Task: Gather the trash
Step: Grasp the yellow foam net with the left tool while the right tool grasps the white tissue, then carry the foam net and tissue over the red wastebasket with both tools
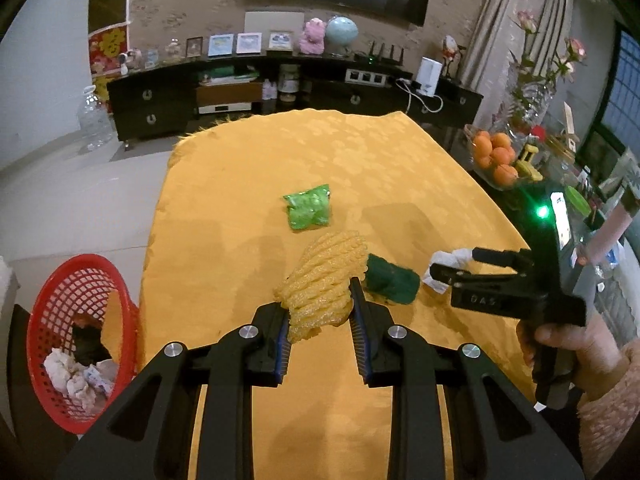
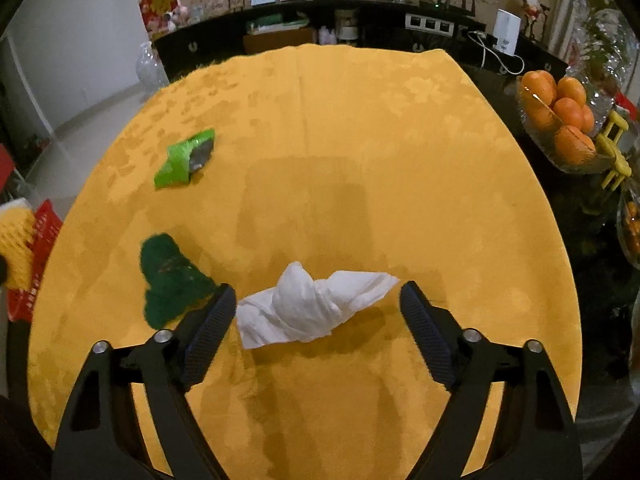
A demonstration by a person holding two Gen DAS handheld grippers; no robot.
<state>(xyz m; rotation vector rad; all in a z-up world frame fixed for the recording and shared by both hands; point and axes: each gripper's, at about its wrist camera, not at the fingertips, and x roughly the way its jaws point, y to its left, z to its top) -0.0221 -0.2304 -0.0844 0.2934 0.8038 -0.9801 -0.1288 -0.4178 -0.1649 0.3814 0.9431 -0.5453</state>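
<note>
On the table [image 2: 400, 120], the tissue [image 2: 312, 312] lies near the front edge, between the fingers of my right gripper [image 2: 316, 304]. The scouring pad [image 2: 172, 276] lies to its left, and the wrapper [image 2: 186, 158] behind that, toward the left edge. The basket [image 1: 76, 320] stands beside the table's left edge, with crumpled papers [image 1: 80, 376] in it.
</note>
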